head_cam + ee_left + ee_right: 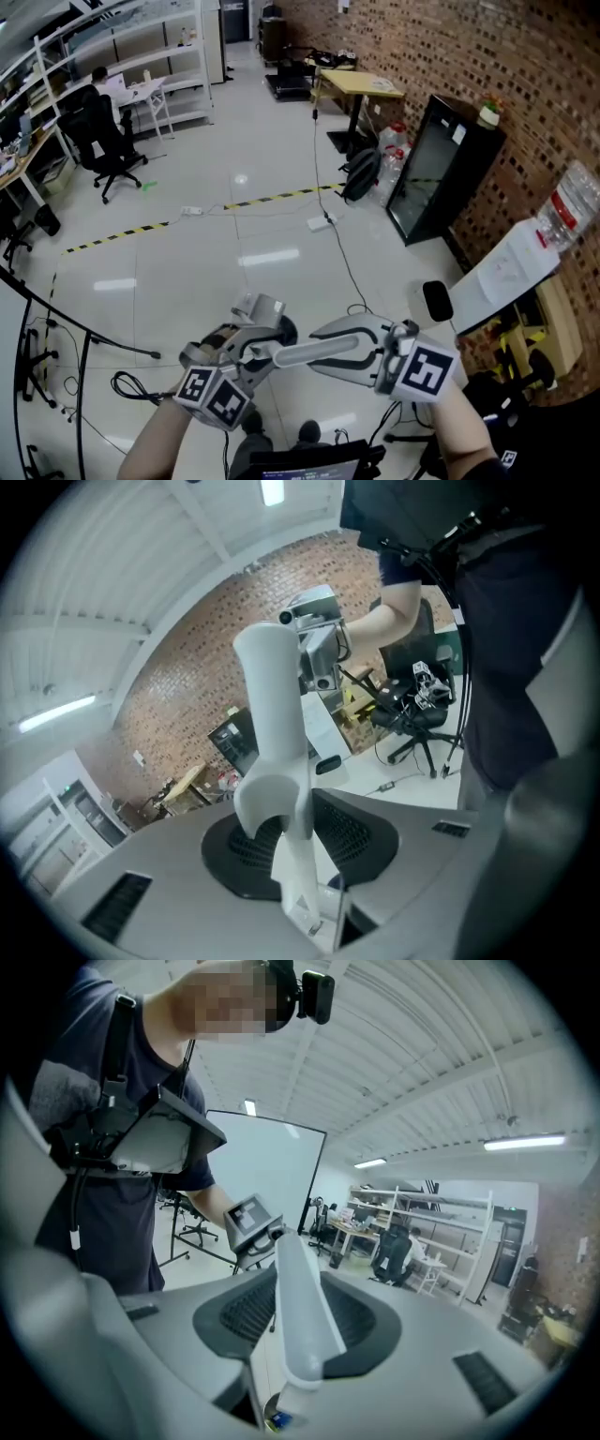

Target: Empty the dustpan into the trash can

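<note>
A: Where was the long, pale grey plastic dustpan handle (314, 353)?
B: Spanning both claws; right claw (295, 1321) clamped wide on one end; left claw (295, 841) pinched narrower by its forked end; it looked light, stiff, slippery; holding both ends should steady it.

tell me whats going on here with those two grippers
A person holds a gripper in each hand and carries a long white handle level between them, above the floor. The right gripper is closed on one end; the other end sits between the left gripper's jaws, though whether they press on it is unclear. No dustpan tray or trash can can be picked out, so nothing is being emptied yet.
</note>
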`<state>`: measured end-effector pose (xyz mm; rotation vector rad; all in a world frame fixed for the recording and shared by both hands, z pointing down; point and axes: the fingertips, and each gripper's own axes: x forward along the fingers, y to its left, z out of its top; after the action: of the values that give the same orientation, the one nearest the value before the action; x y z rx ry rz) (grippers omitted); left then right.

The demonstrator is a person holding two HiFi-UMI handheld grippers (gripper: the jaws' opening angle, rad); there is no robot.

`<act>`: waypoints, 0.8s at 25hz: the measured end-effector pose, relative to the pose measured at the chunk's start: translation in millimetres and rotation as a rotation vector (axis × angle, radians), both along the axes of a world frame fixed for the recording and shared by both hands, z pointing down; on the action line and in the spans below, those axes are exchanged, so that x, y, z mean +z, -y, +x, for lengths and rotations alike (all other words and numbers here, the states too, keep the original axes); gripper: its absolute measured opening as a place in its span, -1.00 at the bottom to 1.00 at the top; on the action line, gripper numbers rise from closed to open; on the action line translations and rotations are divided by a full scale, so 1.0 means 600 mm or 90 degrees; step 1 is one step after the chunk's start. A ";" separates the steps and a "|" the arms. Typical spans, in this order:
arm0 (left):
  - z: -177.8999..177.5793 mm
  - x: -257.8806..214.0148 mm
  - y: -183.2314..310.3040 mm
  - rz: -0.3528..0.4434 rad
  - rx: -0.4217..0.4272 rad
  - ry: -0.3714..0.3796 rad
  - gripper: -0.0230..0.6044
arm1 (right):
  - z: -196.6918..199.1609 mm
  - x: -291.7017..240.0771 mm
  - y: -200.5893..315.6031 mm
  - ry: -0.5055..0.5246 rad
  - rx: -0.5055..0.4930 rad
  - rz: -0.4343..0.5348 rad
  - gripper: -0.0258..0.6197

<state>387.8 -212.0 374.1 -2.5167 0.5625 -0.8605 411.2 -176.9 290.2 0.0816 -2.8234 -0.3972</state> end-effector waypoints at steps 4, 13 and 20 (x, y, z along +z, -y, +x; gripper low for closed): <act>-0.022 -0.002 0.015 -0.010 -0.022 -0.043 -0.61 | -0.025 -0.007 0.012 0.005 0.002 -0.018 -0.43; -0.083 -0.015 0.039 -0.034 -0.070 -0.142 -0.68 | -0.093 -0.014 0.026 0.007 0.044 -0.022 -0.44; -0.121 -0.020 0.066 -0.023 -0.132 -0.193 -0.69 | -0.132 -0.015 0.040 0.042 0.097 -0.044 -0.43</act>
<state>315.4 -251.5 362.2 -2.6747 0.9254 -0.5624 331.9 -200.6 281.3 0.2993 -2.8672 -0.2662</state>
